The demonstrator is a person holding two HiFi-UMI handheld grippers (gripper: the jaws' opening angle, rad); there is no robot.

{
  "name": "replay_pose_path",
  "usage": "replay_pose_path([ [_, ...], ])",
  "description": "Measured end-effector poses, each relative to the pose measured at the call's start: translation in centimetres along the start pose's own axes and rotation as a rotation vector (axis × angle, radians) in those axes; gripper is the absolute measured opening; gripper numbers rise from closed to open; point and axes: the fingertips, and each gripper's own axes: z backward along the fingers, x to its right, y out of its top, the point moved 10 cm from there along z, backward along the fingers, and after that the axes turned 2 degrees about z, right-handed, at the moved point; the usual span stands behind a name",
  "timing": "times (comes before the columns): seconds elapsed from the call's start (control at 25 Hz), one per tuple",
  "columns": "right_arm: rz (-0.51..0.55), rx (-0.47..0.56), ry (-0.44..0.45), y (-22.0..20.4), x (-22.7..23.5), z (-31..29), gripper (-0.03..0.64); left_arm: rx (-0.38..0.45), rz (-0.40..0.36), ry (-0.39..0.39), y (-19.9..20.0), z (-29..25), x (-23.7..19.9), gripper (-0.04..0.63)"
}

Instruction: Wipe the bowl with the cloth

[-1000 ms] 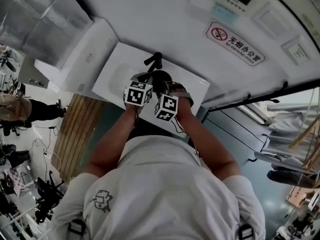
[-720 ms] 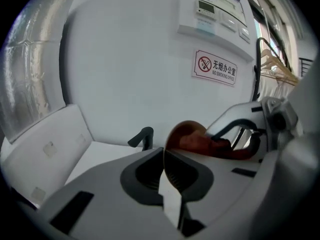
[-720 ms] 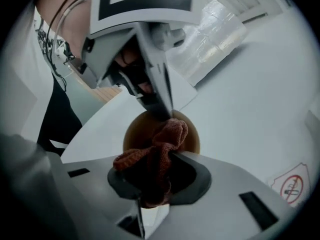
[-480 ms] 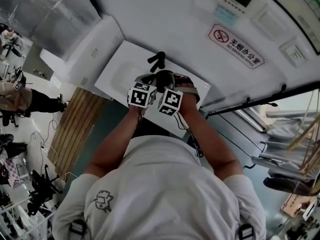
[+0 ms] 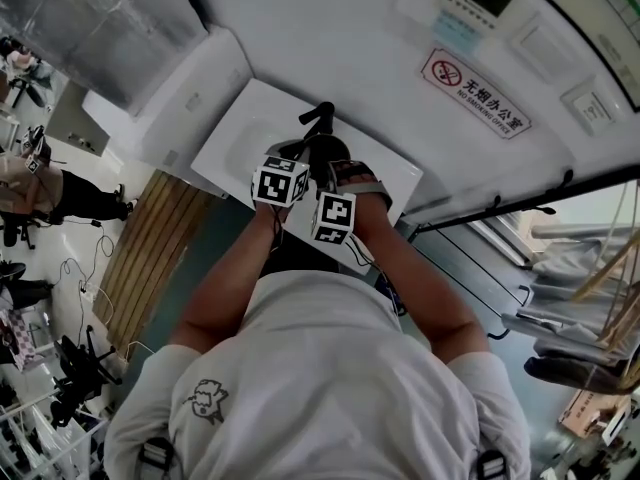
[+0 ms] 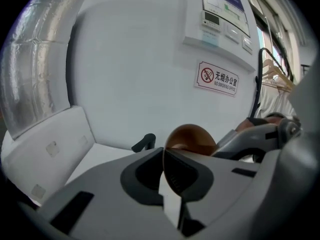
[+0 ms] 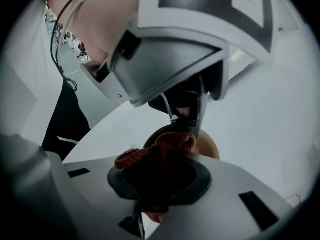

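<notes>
Nearest the camera, a white shirt point(image 5: 320, 368) is seen, and two bare forearms point(image 5: 225, 288) are stretched from it toward a white table point(image 5: 235, 153). The left gripper point(image 6: 164, 159) and the right gripper point(image 7: 160, 161) are held side by side just past the table's near edge. Their marker cubes are almost touching in the head view.

The left gripper's jaws are brought fully together on the rim of a brown bowl point(image 6: 192, 136), so the bowl is clamped and held over the middle of the table. The rim is pinched edge-on, and the rounded body is shown beyond the jaw tips. The right gripper's jaws are closed on a bunched reddish-brown cloth point(image 7: 165, 146), with a fold spilling out past the tips. That fold is laid against the bowl, just beside the spot where the rim is clamped. Which face of the bowl is touched cannot be told.

Farther back, toward the table's rear edge, a black stand point(image 5: 318, 118) is seen. A white box point(image 6: 45, 144) is butted against the table's left end. Behind the table a white wall point(image 6: 135, 59) is seen. A no-smoking sign point(image 6: 216, 78) is fixed to it above the table's right end, and a control panel point(image 6: 220, 9) is mounted higher up. A foil-wrapped duct point(image 6: 35, 69) is run up the wall above the table's left end.
</notes>
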Motion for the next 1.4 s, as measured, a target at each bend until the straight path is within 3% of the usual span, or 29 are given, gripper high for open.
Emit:
replay_pose_path([
  [0.24,0.009,-0.059,-0.047,-1.5,1.2,1.6,0.094,-0.004,0.01,0.015,-0.1,0.4,-0.3,0.018],
  [0.48,-0.041,-0.097,-0.123,-2.6,4.2,2.2,0.094,0.003,-0.004,-0.032,0.4,0.5,1.9,0.018],
  [0.68,-0.006,-0.074,-0.108,-1.3,3.0,2.1,0.094,0.035,0.005,-0.048,1.1,1.3,2.8,0.018],
  [1.08,0.012,-0.02,-0.006,0.1,-0.2,2.6,0.092,0.048,-0.017,0.009,0.5,1.9,1.2,0.019],
  [1.24,-0.012,-0.04,-0.021,-1.2,0.6,3.2,0.092,0.028,-0.006,0.036,-0.2,2.1,0.3,0.02],
  [1.4,-0.031,-0.068,-0.092,-1.8,2.4,3.6,0.092,0.005,0.006,0.029,-0.8,2.3,0.3,0.02],
])
